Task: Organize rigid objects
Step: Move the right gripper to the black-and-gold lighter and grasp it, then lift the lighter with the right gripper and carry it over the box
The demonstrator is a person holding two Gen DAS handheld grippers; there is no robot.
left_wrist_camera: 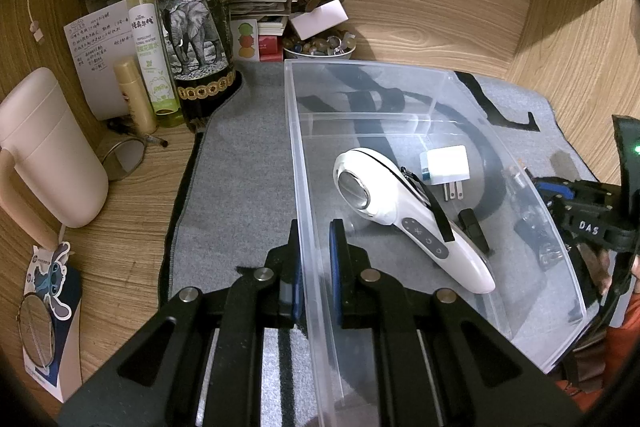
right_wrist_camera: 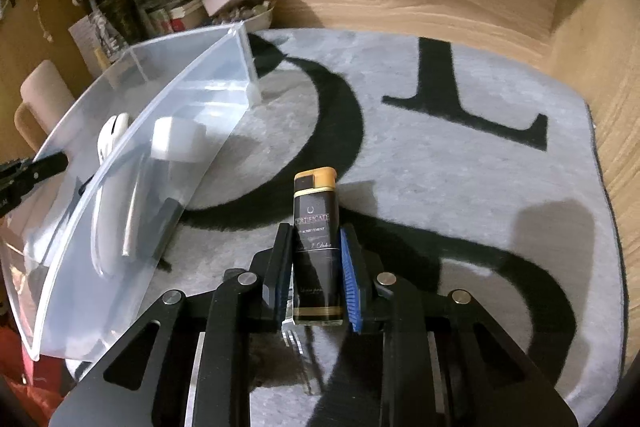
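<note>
A clear plastic bin stands on a grey mat with black letters. In the bin lie a white handheld device, a white plug adapter and a small black piece. My left gripper is shut on the bin's near left wall, one pad on each side. To the right of the bin, my right gripper is shut on a black lighter-shaped case with a gold cap, which lies low over the mat. The bin shows to its left.
Along the wooden back wall stand a dark wine bottle, a green spray bottle, a small tan tube, stacked papers and a bowl of beads. A pale pink jug and glasses sit at the left.
</note>
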